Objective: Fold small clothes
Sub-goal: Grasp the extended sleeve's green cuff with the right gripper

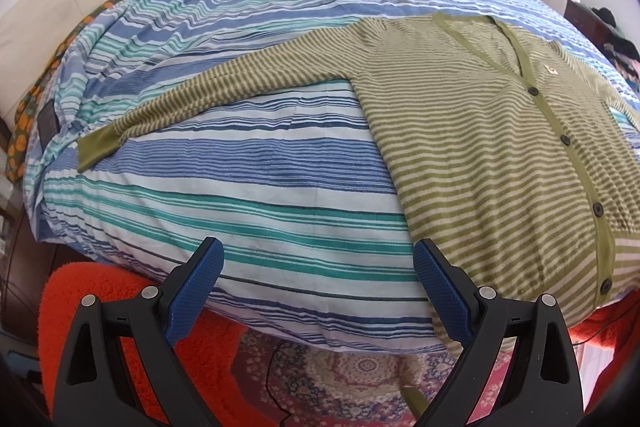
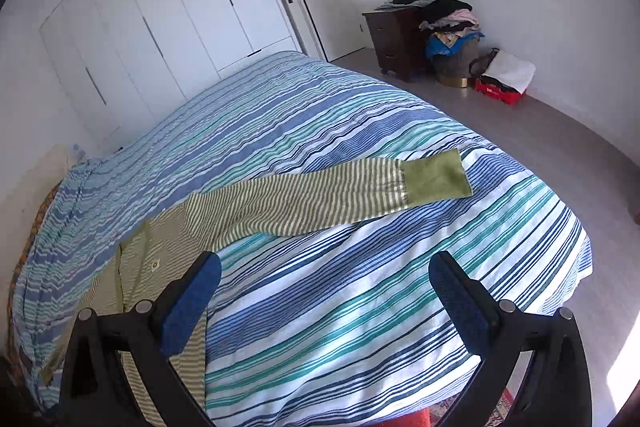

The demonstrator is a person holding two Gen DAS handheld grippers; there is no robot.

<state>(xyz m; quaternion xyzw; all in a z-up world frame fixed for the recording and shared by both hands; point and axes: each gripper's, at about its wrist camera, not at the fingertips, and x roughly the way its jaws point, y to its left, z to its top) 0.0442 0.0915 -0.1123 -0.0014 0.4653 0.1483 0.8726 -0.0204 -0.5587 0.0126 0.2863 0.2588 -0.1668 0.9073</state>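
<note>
A green and cream striped cardigan (image 1: 492, 147) with dark buttons lies flat, front up, on the striped bed cover (image 1: 248, 155). One sleeve stretches left and ends in a plain green cuff (image 1: 98, 147). In the right wrist view the other sleeve (image 2: 296, 203) runs right to its green cuff (image 2: 436, 175). My left gripper (image 1: 318, 259) hovers open above the bed's near edge, just left of the cardigan's hem. My right gripper (image 2: 324, 275) is open too, held above the cover to the right of the cardigan body, with nothing between its fingers.
An orange fluffy blanket (image 1: 120, 299) and a patterned rug (image 1: 352, 379) lie below the bed's edge. White wardrobe doors (image 2: 160, 27) stand behind the bed. A dark dresser (image 2: 394, 39) with piled clothes and a red box (image 2: 500, 91) sit in the far corner.
</note>
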